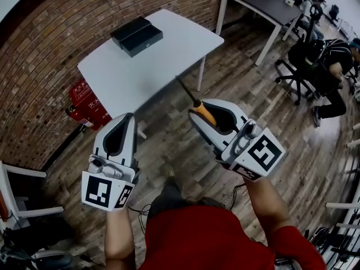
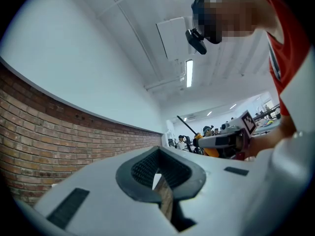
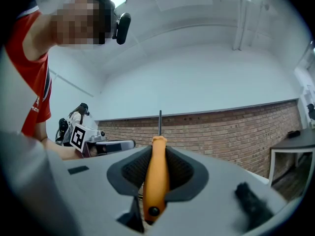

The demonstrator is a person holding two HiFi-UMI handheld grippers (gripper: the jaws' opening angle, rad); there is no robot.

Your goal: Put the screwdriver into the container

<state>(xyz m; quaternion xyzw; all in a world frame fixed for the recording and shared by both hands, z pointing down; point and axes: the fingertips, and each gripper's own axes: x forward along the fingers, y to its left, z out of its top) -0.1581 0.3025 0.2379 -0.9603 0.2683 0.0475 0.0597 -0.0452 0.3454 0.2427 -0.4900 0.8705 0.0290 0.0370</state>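
A black open container (image 1: 136,35) lies on the white table (image 1: 169,55) ahead of me, beside the brick wall. My right gripper (image 1: 198,108) is shut on the screwdriver's orange handle (image 1: 203,113), held over the floor short of the table. The thin dark shaft (image 1: 184,89) points toward the table's near edge. In the right gripper view the handle (image 3: 156,178) stands between the jaws and the shaft (image 3: 159,123) sticks up. My left gripper (image 1: 129,118) hangs to the left, shut with nothing in it; its pads (image 2: 162,178) meet in the left gripper view.
Red fire extinguishers (image 1: 84,103) stand by the brick wall left of the table. A dark table (image 1: 264,4) is at the back right, with office chairs and a seated person (image 1: 334,61). A white chair (image 1: 17,198) is at my left. The floor is wood planks.
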